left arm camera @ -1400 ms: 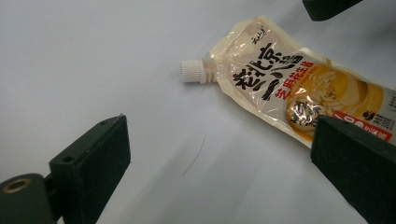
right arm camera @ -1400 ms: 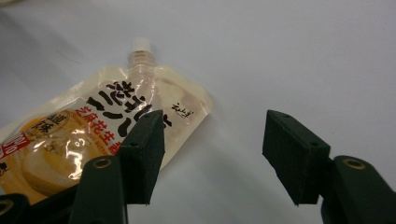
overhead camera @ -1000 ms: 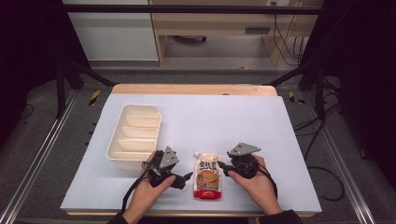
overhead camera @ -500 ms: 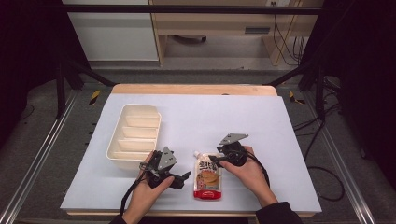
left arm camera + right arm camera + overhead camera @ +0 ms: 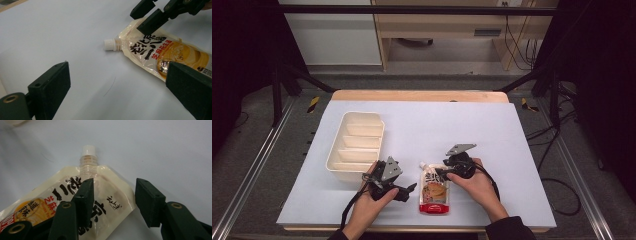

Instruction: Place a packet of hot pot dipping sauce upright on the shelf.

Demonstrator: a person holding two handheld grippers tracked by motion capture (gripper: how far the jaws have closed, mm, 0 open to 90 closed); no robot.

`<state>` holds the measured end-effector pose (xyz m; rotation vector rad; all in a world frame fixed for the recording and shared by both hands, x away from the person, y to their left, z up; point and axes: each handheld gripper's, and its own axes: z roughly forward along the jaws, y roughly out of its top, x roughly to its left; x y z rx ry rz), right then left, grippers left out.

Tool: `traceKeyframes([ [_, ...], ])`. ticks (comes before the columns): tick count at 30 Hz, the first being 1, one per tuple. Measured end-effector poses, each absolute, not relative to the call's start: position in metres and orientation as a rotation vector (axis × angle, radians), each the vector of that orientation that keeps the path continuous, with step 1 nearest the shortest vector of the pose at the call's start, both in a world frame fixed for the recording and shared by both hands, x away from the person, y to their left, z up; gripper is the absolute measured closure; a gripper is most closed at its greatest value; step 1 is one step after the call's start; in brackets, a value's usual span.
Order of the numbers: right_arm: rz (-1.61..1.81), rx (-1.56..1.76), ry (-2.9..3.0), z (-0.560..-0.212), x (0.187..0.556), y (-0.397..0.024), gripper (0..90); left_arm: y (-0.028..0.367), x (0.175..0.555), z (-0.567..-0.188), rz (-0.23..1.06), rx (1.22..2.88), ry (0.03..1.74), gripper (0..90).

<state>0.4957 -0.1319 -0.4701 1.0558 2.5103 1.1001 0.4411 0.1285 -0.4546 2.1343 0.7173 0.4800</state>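
While the spouted pouch [image 5: 433, 190] lies flat on the white tabletop [image 5: 492, 130] near the front edge, cap pointing to the far side, your right tool [image 5: 443, 171] sits over its upper right corner. In the right gripper view the jaws stand about half open and astride that corner: one pad over the printed face, the other beyond the pouch's edge above bare tabletop. Neither pad presses the film, so nothing is held. The white cap [image 5: 88, 150] shows just past the jaw tips

Your left tool [image 5: 407, 190] rests on the tabletop just left of the pouch, jaws wide apart, nothing between them but bare surface; one pad overlaps the pouch's lower part in its own view, no grip visible

The cream divided tray [image 5: 355, 143] stands to the far left, close to your left hand [image 5: 367, 205]
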Motion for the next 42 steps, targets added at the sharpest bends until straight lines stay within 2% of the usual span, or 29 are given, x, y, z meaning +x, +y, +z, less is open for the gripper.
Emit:
traceKeyframes([
  [14,1.19,0.987,2.551,-0.462,0.468,-0.13,56.7,0.128,0.442,-0.456,0.482,2.15,0.718,5.6],
  [21,1.143,0.994,2.563,-0.467,0.477,-0.124,64.4,0.127,0.44,-0.456,0.48,2.151,0.708,5.7],
  [23,1.115,0.99,2.569,-0.468,0.48,-0.121,68.6,0.127,0.44,-0.457,0.478,2.145,0.712,5.7],
  [27,1.087,0.967,2.542,-0.469,0.483,-0.12,88.0,0.128,0.44,-0.456,0.48,2.142,0.71,5.7],
  [28,1.09,0.974,2.538,-0.468,0.483,-0.12,89.3,0.128,0.44,-0.456,0.476,2.144,0.709,5.7],
  [36,1.137,0.912,2.506,-0.453,0.479,-0.123,90.0,0.13,0.438,-0.453,0.467,2.16,0.689,5.7],
  [42,1.219,0.816,2.454,-0.423,0.476,-0.121,90.0,0.138,0.44,-0.448,0.459,2.136,0.709,5.7],
])
